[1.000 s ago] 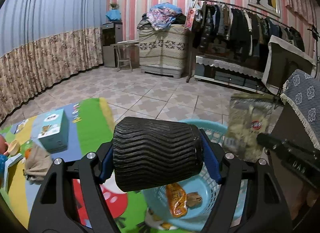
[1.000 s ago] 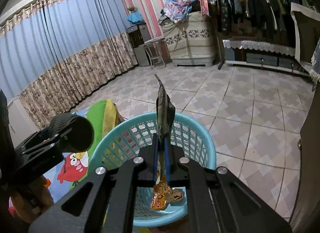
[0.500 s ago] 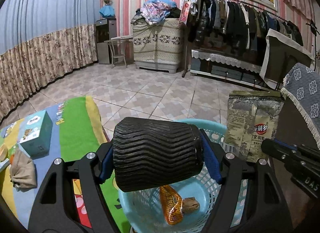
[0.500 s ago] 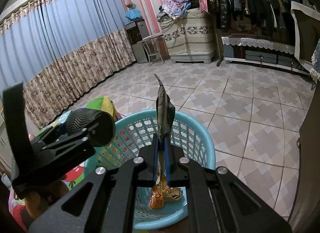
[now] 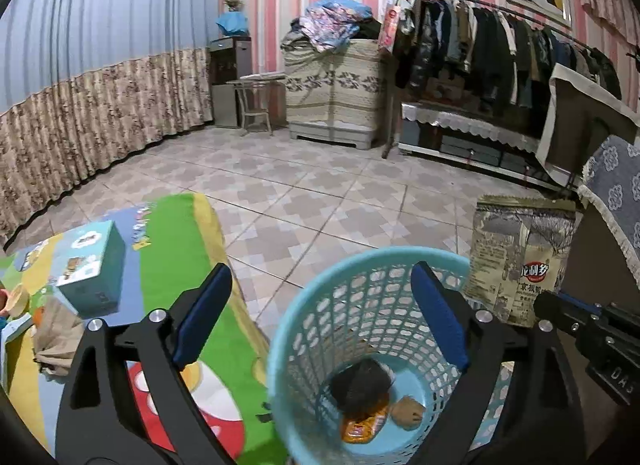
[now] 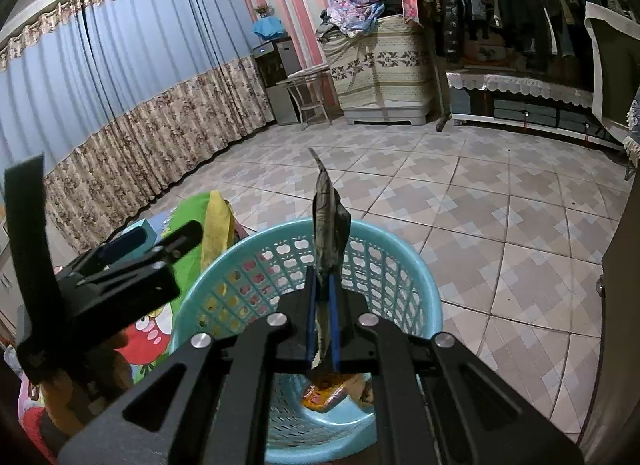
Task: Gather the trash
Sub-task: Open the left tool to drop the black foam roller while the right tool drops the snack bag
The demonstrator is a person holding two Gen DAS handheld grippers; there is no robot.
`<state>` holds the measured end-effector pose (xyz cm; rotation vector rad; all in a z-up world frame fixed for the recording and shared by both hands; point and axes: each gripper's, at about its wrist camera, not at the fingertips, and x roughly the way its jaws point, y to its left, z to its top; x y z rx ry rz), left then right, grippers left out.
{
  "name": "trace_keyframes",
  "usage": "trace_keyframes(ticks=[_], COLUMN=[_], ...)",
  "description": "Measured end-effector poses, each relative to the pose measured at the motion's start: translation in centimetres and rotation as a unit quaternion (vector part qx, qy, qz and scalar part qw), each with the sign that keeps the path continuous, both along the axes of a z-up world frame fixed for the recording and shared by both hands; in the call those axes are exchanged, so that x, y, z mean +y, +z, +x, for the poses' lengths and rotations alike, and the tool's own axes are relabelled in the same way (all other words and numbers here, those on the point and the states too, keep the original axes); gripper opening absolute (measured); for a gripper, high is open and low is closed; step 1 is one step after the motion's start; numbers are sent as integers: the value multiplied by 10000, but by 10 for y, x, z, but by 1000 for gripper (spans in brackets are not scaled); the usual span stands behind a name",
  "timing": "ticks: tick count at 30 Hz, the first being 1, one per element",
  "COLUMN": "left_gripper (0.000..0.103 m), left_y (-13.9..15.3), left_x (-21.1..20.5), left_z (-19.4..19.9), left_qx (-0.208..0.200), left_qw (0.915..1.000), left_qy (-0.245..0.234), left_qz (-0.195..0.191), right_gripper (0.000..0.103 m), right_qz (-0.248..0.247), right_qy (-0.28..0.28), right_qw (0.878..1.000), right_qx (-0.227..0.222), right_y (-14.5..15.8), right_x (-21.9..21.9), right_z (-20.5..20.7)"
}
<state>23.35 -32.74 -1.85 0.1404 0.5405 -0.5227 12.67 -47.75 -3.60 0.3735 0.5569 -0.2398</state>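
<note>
A light-blue plastic basket (image 5: pixel 360 265) stands on the tiled floor, right under my left gripper (image 5: pixel 318 277). Its jaws are opening, with nothing between them. A black ribbed object (image 5: pixel 360 385) lies at the basket's bottom, on an orange wrapper (image 5: pixel 362 427) and beside a brown crumpled scrap (image 5: pixel 408 411). My right gripper (image 6: pixel 323 277) is shut on a grey printed snack bag (image 6: pixel 328 225), held upright and edge-on above the basket (image 6: pixel 400 249). The left wrist view shows that bag (image 5: pixel 520 261) face-on at the right, over the basket's rim.
A colourful play mat (image 5: pixel 176 257) lies left of the basket with a teal box (image 5: pixel 88 269) and a crumpled brown rag (image 5: pixel 56 341) on it. A cloth-covered piece of furniture (image 5: pixel 616 193) stands close on the right. A clothes rack (image 5: pixel 500 41) lines the far wall.
My left gripper has opened, and the black ribbed object it held now lies in the basket. The left gripper has also shifted over the basket. The right gripper has kept still with the bag.
</note>
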Motion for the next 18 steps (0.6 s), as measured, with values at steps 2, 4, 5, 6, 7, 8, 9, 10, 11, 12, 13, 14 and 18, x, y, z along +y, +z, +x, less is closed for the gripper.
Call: trace_keyframes(ticks=[2, 4, 5, 6, 7, 8, 9, 10, 11, 12, 13, 14, 18], left_gripper=[92, 93, 94, 94, 94, 94, 95, 95, 96, 96, 96, 96, 96], left_y=[3, 6, 8, 8, 9, 9, 9, 9, 10, 10, 11, 12, 16], left_x=[9, 18, 22, 25, 30, 33, 36, 40, 43, 46, 50, 53, 68], left_z=[-1, -2, -1, -2, -2, -3, -4, -5, -6, -6, -7, -8, -11], left_qx=[-40, -45, -51, -59, -73, -86, -94, -104, -114, -124, -140, -147, -148], left_qw=[9999, 9998, 9998, 9997, 9996, 9995, 9994, 9993, 9991, 9990, 9988, 9987, 9982], left_qy=[93, 170, 202, 234, 270, 305, 328, 369, 406, 434, 464, 486, 587], left_qz=[-23, -55, -61, -63, -59, -43, -26, 6, 26, 32, 31, 25, -9], right_gripper=[6, 6, 7, 7, 7, 8, 9, 11, 26, 38, 57, 62, 75], right_qz=[-24, -51, -64, -86, -100, -72, -39, -7, 32, 49, 37, 41, 28], right_qy=[31, 63, 71, 65, 55, 65, 67, 57, 48, 13, -73, -105, -190], right_qw=[10000, 10000, 10000, 9999, 9999, 10000, 10000, 10000, 10000, 9999, 9999, 9999, 9997], right_qx=[8, 16, 16, 15, 8, 20, 32, 53, 75, 93, 88, 83, 125], right_y=[0, -1, -1, -2, -2, -4, -5, -7, -9, -10, -12, -12, -14], right_x=[4, 9, 9, 11, 13, 14, 13, 13, 12, 11, 10, 9, 7], right_z=[3, 7, 8, 9, 10, 13, 14, 15, 16, 18, 17, 18, 17])
